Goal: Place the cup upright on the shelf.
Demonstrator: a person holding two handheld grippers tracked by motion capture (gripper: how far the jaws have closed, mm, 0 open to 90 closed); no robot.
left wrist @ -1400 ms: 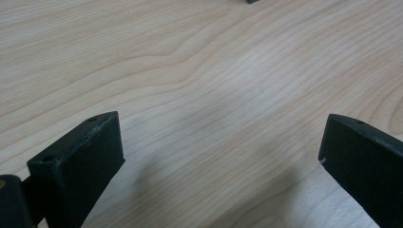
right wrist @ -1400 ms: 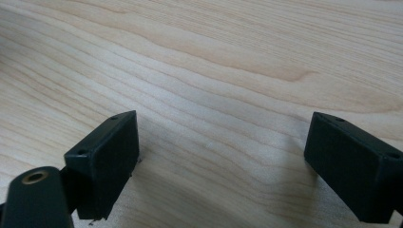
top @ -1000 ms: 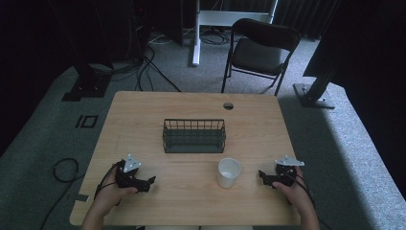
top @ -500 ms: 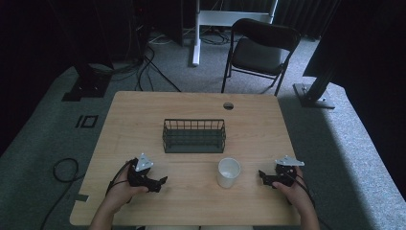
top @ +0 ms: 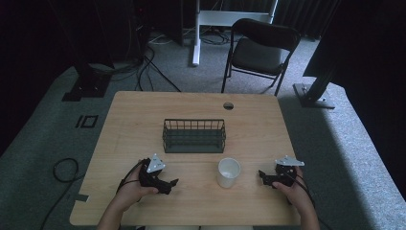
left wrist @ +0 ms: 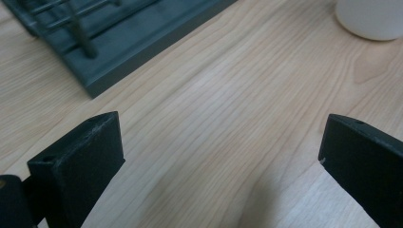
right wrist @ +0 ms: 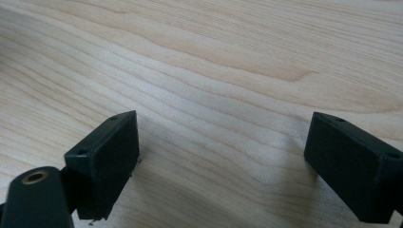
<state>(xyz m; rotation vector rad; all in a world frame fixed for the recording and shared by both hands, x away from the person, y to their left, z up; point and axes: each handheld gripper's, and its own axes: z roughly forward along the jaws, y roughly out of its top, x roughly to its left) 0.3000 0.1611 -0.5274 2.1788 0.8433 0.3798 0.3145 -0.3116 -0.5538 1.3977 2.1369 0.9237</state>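
We find no text, label, brand, number or sign that can be read in any of the views. The surfaces we can see up close carry no lettering, and anything farther off is too small and dim for us to make out.

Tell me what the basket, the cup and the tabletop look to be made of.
Basket: thin dark bars on a solid base with a dull grey-green coat, likely coated metal wire.
Cup: plain white, smooth, matt in this light; ceramic or plastic, can't tell which.
Tabletop: pale with long wavy grain lines and an even, low-sheen surface; wood or a wood-look laminate.
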